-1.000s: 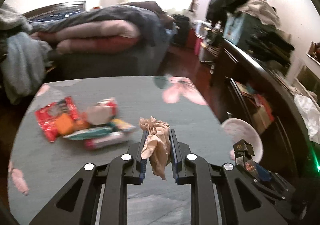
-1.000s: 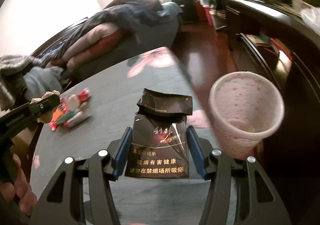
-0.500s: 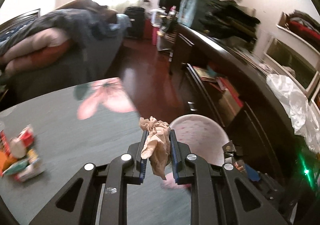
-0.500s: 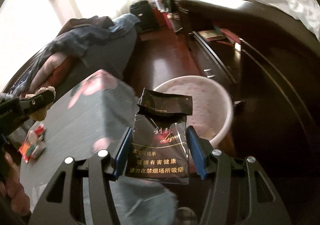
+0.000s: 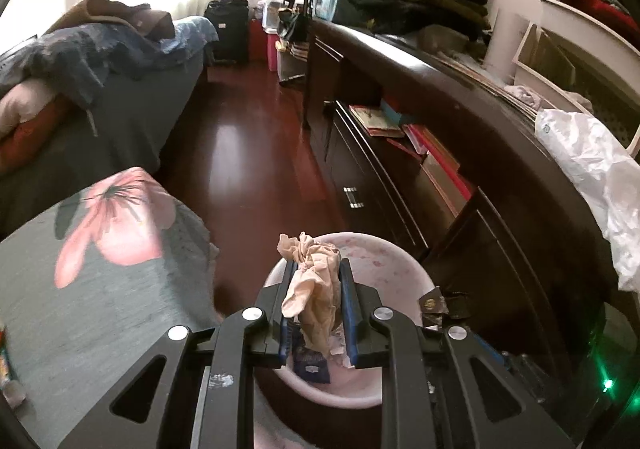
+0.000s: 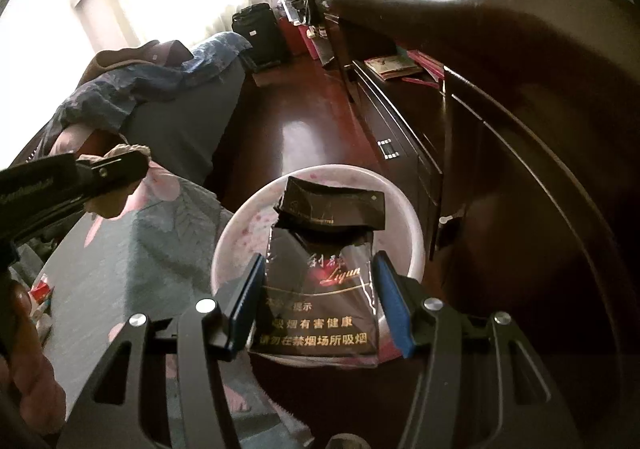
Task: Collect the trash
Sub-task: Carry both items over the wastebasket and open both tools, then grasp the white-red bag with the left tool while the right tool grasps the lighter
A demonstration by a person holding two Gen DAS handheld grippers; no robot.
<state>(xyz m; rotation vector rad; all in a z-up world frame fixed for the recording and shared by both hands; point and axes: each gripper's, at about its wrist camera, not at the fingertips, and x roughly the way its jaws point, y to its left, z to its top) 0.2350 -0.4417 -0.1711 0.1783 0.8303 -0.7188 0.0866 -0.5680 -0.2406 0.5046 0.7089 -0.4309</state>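
Left hand-held gripper (image 5: 316,289): jaws closed on a crumpled tissue (image 5: 310,289), which is pinched between the blue pads and hangs directly above the bin.
Right hand-held gripper (image 6: 318,291): jaws set about the width of a black cigarette pack (image 6: 320,289) and gripping it by its sides; the torn lid flap stands up, and the pack is poised over the bin's mouth.
Bin (image 5: 400,269): a pale pink pail standing on the floor just beyond the counter edge; scraps of paper and a small blue wrapper (image 5: 311,365) already lie at its bottom.
Counter (image 5: 100,289): covered by a grey cloth with a pink flower print; snack wrappers (image 6: 42,299) lie at its far left edge, well apart from the bin.
Floor (image 5: 248,153): dark red boards running back between the bed (image 5: 80,97) and a long dark cabinet (image 5: 420,137).
Done, as judged: some trash is in the bin; two pieces are lifted and carried to it.
Left, as judged: release both pieces, then fetch the wrappers on the counter.
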